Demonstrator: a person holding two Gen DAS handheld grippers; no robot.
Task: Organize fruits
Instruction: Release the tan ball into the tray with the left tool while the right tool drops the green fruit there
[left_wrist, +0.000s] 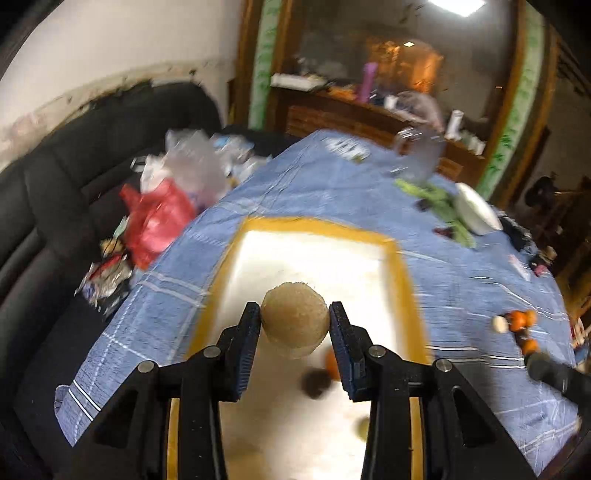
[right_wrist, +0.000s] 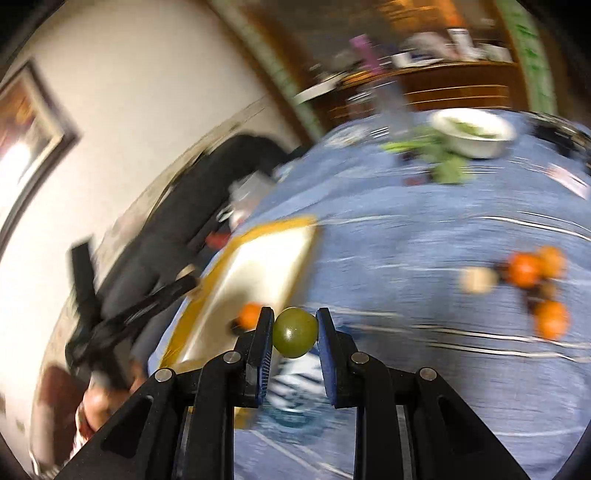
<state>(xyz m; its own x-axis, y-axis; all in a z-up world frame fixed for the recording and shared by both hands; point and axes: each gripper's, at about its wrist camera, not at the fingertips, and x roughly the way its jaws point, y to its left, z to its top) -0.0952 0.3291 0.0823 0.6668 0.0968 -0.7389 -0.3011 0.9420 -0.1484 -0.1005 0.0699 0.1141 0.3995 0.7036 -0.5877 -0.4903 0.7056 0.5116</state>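
Because the yellow-rimmed tray (left_wrist: 229, 258) serves as the collecting place, it lies directly ahead of and beneath the left gripper (left_wrist: 294, 325), whose jaws are closed around a tan round fruit (left_wrist: 294, 319) held above the tray floor, probably for release. Ahead-left of the right gripper (right_wrist: 294, 330) the tray shows again; that gripper pinches a small green fruit (right_wrist: 294, 331) above the blue tablecloth (right_wrist: 406, 229), while loose oranges (right_wrist: 532, 273) wait ahead-right.

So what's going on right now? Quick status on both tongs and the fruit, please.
Left tongs shut on tan round fruit, above the yellow-rimmed tray. Right tongs shut on green fruit, over the blue cloth. Nothing in the way.
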